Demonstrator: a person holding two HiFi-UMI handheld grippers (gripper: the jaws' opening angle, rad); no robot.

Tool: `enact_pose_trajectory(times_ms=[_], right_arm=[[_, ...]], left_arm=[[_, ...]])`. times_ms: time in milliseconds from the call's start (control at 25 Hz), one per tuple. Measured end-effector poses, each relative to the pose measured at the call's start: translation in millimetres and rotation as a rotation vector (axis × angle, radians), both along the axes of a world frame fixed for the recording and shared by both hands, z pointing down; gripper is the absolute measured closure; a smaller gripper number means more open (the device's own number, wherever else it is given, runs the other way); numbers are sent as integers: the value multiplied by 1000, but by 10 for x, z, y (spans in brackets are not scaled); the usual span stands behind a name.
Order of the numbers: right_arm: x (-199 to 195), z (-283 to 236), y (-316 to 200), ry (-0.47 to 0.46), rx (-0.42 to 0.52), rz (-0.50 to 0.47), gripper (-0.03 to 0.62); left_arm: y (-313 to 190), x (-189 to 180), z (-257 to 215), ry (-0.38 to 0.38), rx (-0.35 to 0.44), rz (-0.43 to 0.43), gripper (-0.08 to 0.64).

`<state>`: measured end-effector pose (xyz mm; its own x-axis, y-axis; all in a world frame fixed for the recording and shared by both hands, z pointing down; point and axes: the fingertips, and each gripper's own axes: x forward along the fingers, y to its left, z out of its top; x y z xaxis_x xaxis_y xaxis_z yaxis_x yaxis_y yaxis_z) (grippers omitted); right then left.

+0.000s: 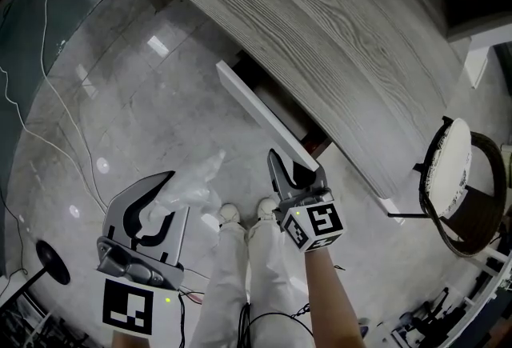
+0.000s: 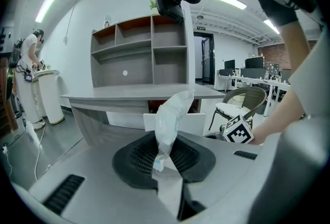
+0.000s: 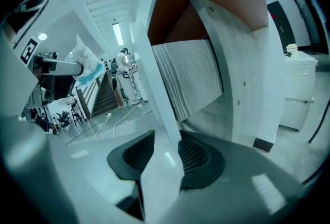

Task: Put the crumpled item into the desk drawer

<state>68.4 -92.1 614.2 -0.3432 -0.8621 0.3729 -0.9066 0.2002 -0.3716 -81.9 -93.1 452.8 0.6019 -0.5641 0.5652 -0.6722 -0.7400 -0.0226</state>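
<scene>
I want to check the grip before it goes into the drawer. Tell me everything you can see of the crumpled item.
The crumpled item is a whitish, thin, plastic-looking wad, creased and twisted narrow at its lower end, where a small bluish patch shows. The left gripper is shut on that lower end, so the item stands up and out past the jaws. Nothing else touches it. It hangs in the air above the floor, short of the open drawer.

The head view looks steeply down on the desk (image 1: 336, 42) and its open drawer (image 1: 264, 118). The left gripper view faces the desk from a little way off. The right gripper view, tilted sideways, sits close against the drawer, which all three views share.
</scene>
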Motion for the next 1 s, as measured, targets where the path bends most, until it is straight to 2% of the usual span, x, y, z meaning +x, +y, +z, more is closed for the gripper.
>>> enact_pose_trajectory(times_ms=[200,360,520,720,920,1000], right_arm=[[91,-194,266,25,-10,39,436],[165,-610,364,91,41,39,436],[254,-1043,340,118,107,60,436],[184,-1321,183,174,163,5,436],[150,-1290,82,237,170,-24,504],[158,-1295,75,259,175,-45,514]], left_arm=[[-28,29,-90,3,15,8,499],[-50,73,-151,7,27,11,499],[-77,127,-239,10,37,16,499],[-120,209,-347,-5,72,51,499],[-138,283,-394,-15,97,82,499],[-159,316,-409,-19,109,96,499]])
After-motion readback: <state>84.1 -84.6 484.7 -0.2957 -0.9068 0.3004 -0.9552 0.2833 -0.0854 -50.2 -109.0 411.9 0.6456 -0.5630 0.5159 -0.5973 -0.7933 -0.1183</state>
